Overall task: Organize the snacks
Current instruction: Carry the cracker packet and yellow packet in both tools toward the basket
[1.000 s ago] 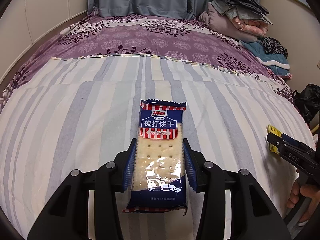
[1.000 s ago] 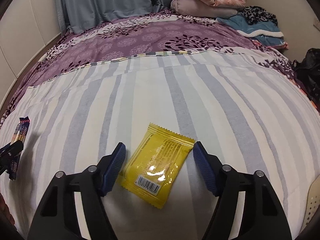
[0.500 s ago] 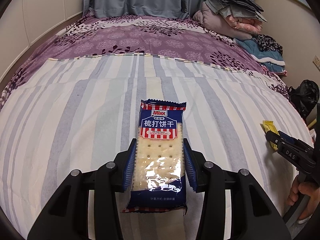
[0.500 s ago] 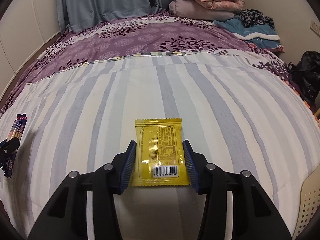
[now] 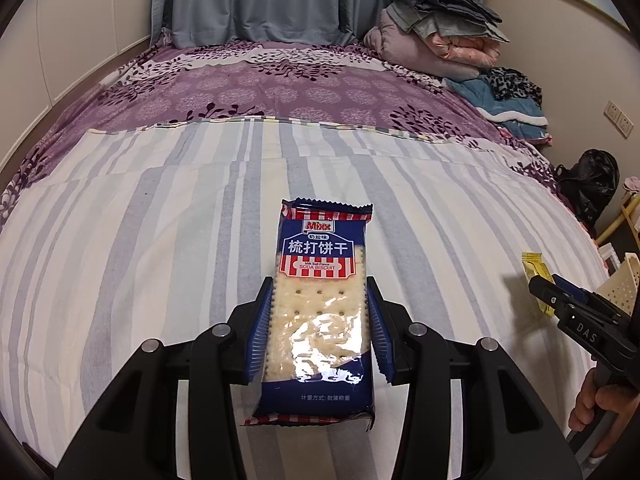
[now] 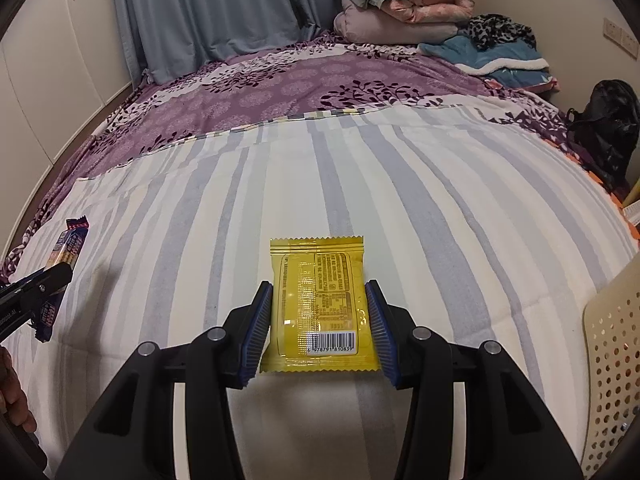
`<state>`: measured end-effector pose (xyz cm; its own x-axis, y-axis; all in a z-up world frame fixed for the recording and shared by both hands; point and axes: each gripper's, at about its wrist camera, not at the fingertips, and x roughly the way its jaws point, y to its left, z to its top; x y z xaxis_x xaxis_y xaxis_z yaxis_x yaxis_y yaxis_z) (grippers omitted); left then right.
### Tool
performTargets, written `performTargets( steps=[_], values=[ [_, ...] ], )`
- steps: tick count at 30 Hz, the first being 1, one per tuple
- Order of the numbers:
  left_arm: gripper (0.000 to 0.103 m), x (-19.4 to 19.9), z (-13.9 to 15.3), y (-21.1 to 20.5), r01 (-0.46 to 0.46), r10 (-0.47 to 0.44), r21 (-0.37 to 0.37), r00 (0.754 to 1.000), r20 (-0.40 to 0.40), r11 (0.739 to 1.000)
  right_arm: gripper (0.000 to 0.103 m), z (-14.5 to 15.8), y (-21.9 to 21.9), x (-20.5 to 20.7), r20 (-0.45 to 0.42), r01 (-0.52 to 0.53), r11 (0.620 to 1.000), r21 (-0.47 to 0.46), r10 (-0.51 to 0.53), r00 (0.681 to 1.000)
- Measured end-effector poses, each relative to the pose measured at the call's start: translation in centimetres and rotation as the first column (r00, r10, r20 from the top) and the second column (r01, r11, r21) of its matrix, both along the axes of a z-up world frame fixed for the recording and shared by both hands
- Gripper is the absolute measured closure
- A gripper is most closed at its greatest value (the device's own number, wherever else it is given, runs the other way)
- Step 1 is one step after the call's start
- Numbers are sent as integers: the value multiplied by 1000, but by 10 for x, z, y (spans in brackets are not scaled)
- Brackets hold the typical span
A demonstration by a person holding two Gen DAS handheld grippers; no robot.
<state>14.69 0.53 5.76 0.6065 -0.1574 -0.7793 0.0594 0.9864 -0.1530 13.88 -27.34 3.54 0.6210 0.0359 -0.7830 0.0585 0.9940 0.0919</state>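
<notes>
Left gripper [image 5: 319, 330] clamps the biscuit pack [image 5: 318, 308] by its long edges above the bed [image 5: 120, 240], right gripper [image 6: 319, 326] likewise pinches the yellow sachet [image 6: 319, 306]; both are probably light and slippery, the biscuits brittle, so side grips suit.

Perforated cream basket [image 6: 612, 364] cut off at right edge; small print on yellow packet [image 6: 320, 308] unreadable.

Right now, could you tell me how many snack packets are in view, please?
2: a blue soda biscuit packet gripped in the left claw, and a yellow packet gripped in the right claw. Others may lie outside both views.
</notes>
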Motion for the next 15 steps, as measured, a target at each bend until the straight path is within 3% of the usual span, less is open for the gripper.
performTargets(
  steps=[15],
  values=[
    [58, -58, 13, -8, 16, -16, -28, 1000, 1, 999, 56, 41, -3, -54, 68, 14, 999, 43, -17, 998]
  ],
)
